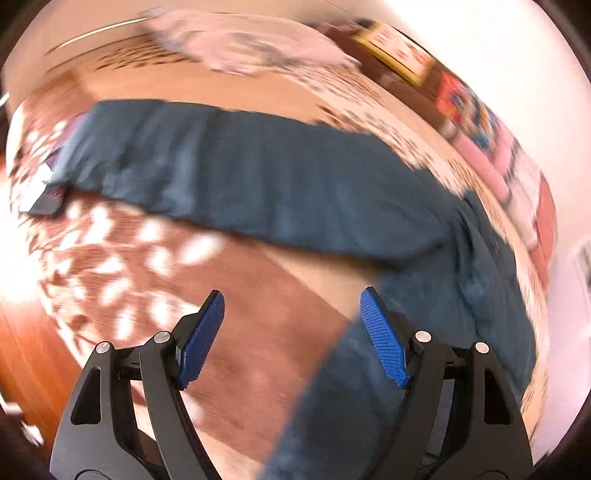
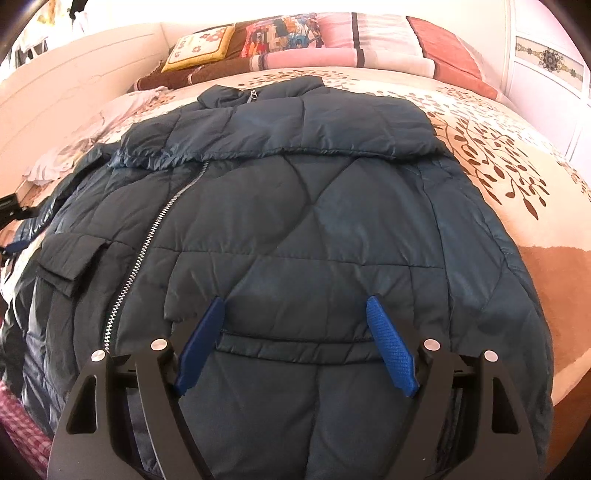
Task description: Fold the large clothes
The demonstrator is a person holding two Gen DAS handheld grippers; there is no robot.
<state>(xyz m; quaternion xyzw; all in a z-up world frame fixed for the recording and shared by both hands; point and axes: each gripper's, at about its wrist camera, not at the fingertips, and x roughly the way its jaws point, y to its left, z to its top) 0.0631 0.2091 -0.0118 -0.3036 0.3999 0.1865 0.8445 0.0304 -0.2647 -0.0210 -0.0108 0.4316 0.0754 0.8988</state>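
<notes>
Both our sets of fingers are spread and empty: the right gripper (image 2: 295, 343) hangs tilted down over the dark quilted jacket (image 2: 295, 206) laid on the bed (image 2: 517, 155), one sleeve (image 2: 280, 125) folded across its chest. Our left gripper (image 1: 291, 336) faces the other, still outstretched sleeve (image 1: 236, 173); that fold, we judge, remains.

left gripper (image 1: 291, 306) | right gripper (image 2: 295, 314) | black frames, ribbed blue jaws, silver screws

bedspread (image 2: 498, 155): cream, brown leaf print, plain tan band toward the bed's near edge
cushions (image 2: 280, 35): yellow-bordered floral and multicoloured patchwork, at the bed's head
pillows (image 2: 373, 40): pink and terracotta, same end
crumpled pale cloth (image 2: 48, 162): bed's left edge
</notes>
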